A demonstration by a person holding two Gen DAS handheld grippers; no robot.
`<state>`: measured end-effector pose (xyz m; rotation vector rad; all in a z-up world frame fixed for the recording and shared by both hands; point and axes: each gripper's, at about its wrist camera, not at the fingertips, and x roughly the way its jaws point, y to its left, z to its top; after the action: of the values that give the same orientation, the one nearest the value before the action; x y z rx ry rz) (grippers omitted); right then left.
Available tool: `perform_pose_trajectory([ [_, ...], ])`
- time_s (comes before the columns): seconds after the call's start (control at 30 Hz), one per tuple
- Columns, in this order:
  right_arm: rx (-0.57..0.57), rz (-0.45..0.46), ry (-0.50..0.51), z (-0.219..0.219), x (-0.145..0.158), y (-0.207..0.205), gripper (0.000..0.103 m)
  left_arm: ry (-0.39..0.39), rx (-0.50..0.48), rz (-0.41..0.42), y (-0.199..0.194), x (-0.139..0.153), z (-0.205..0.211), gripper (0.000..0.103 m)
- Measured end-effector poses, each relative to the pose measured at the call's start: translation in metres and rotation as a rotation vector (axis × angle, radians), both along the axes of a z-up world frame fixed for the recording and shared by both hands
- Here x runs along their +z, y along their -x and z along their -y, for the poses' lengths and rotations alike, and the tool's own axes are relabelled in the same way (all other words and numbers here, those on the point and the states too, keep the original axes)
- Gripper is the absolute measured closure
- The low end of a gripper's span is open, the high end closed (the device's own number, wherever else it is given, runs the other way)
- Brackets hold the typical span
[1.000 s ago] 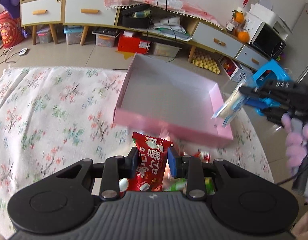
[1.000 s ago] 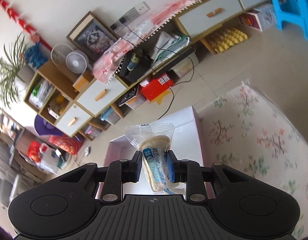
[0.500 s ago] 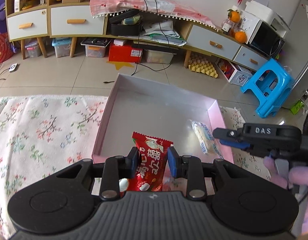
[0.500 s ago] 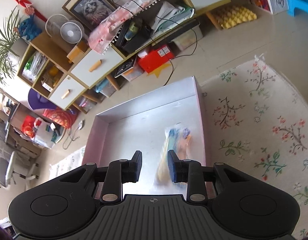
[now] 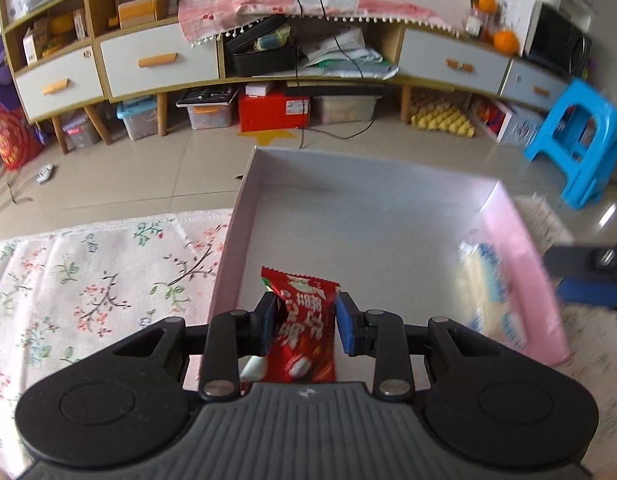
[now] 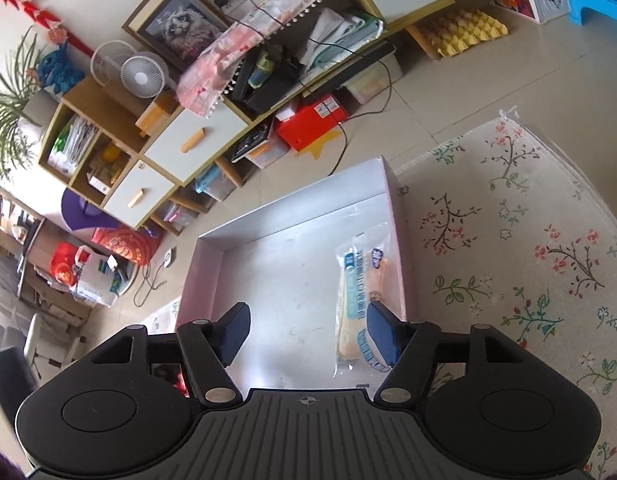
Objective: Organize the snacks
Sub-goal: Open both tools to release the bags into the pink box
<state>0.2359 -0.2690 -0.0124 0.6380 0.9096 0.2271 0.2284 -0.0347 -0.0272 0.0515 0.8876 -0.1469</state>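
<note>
The red snack packet (image 5: 302, 328) is sitting pinched between the pads of the left gripper (image 5: 304, 322), over the near edge of the pink box (image 5: 524, 272). The clear-wrapped wafer (image 6: 358, 292) is lying inside the box along its right wall, below the right gripper (image 6: 306, 330), whose jaws are opening with nothing between them.

Box floor: the pink box (image 6: 206, 264) is mostly bare from its centre out to 9 and 12 o'clock, open from above.
Box right side: the cracker packet (image 6: 358, 292) lies along the 3 o'clock wall, filling that strip.
Walls: low rim all round.
Left gripper (image 5: 306, 322): over the 6 o'clock rim, clamped on a red candy packet (image 5: 304, 332).
Right gripper (image 6: 306, 332): jaws opening above the cracker packet, nothing pressed between them.
Outside the box: bare floral cloth (image 6: 508, 240) at 3 o'clock.
</note>
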Motion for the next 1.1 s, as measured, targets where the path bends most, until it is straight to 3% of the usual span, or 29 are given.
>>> perform_pose_trajectory([
  [0.23,0.037,0.004,0.053,-0.013,0.009,0.005,0.037,0.028,0.032,-0.085,0.005,-0.008,-0.009,0.074],
  [0.37,0.052,0.009,0.107,-0.02,0.016,0.011,0.031,0.044,0.034,-0.075,0.012,-0.007,-0.013,0.071],
  [0.9,0.07,-0.014,0.234,-0.03,0.041,0.055,0.017,0.055,0.008,0.032,0.052,0.036,-0.014,0.017],
  [1.1,0.06,-0.016,0.244,-0.031,0.055,0.078,0.015,0.045,0.011,0.009,0.072,0.042,-0.019,0.009],
])
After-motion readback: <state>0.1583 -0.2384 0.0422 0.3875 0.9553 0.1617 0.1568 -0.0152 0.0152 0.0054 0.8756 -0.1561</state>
